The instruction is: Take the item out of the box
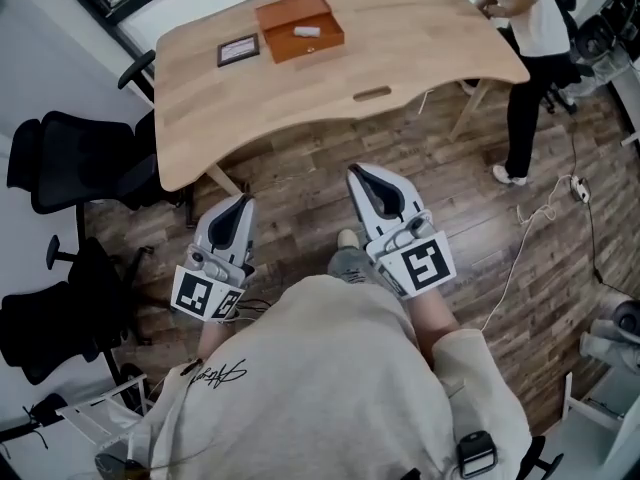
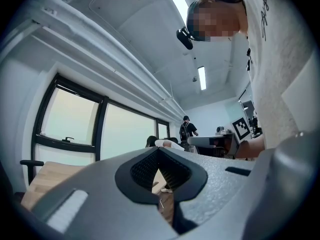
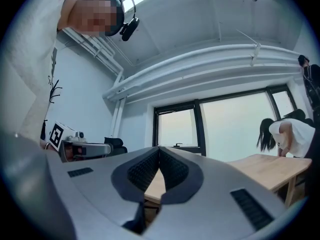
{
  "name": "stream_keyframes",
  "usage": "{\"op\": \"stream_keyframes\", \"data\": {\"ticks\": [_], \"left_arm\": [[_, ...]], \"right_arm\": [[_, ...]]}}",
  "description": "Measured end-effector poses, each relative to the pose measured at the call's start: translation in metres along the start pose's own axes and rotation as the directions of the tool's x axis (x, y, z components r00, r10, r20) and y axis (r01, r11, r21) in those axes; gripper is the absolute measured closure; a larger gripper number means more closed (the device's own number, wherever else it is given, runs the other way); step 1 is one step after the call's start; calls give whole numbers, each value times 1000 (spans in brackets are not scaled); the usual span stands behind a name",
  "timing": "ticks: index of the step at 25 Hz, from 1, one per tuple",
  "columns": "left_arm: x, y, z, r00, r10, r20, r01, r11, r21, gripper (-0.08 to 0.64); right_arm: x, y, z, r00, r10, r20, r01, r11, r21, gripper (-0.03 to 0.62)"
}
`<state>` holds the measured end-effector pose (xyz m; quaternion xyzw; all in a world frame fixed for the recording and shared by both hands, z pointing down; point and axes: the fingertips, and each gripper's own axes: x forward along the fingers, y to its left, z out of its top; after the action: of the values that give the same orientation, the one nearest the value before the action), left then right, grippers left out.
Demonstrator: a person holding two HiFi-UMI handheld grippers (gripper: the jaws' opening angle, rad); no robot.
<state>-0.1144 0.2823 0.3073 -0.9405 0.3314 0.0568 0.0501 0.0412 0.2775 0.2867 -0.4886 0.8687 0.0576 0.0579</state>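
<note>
An open brown box (image 1: 299,25) sits on the far part of the wooden table (image 1: 330,78), with a small white item (image 1: 306,32) lying inside it. My left gripper (image 1: 243,202) and right gripper (image 1: 358,175) are held low over the floor, well short of the table, both pointing toward it. Each has its jaws together with nothing between them. In the left gripper view the left gripper (image 2: 159,150) shows its tips touching. The right gripper (image 3: 159,149) in its own view looks the same, with the table (image 3: 270,169) edge ahead.
A black-framed card (image 1: 238,50) lies on the table left of the box. Black office chairs (image 1: 80,158) stand at the left. A person (image 1: 530,28) stands at the table's far right corner. Cables trail on the wood floor (image 1: 560,208) at the right.
</note>
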Motion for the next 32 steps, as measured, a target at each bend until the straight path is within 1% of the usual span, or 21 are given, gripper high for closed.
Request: {"op": "stream_keyframes", "data": {"ticks": [11,20,26,29,32], "left_arm": [[76,52,-8,999,31,-7,-31,1000,-6,557],[132,76,-11,999,44,10,-44,999,-1,557],[158,87,-18,997,74,4,-74,997,7,557],[163,93,-20,995,95,0,-95,995,10,557],[167,97,-22,995,99,-5,-99,995,7,557]], "right_arm": [[65,-71,-8,1000,14,-7,-13,1000,14,581],[96,-119,-13,999,46,-13,-46,999,-1,581],[115,-146,-20,997,80,-10,-80,997,7,581],[123,-153,-24,995,98,-10,-98,995,10,581],[130,-156,-28,994,106,-8,-106,994,22,581]]}}
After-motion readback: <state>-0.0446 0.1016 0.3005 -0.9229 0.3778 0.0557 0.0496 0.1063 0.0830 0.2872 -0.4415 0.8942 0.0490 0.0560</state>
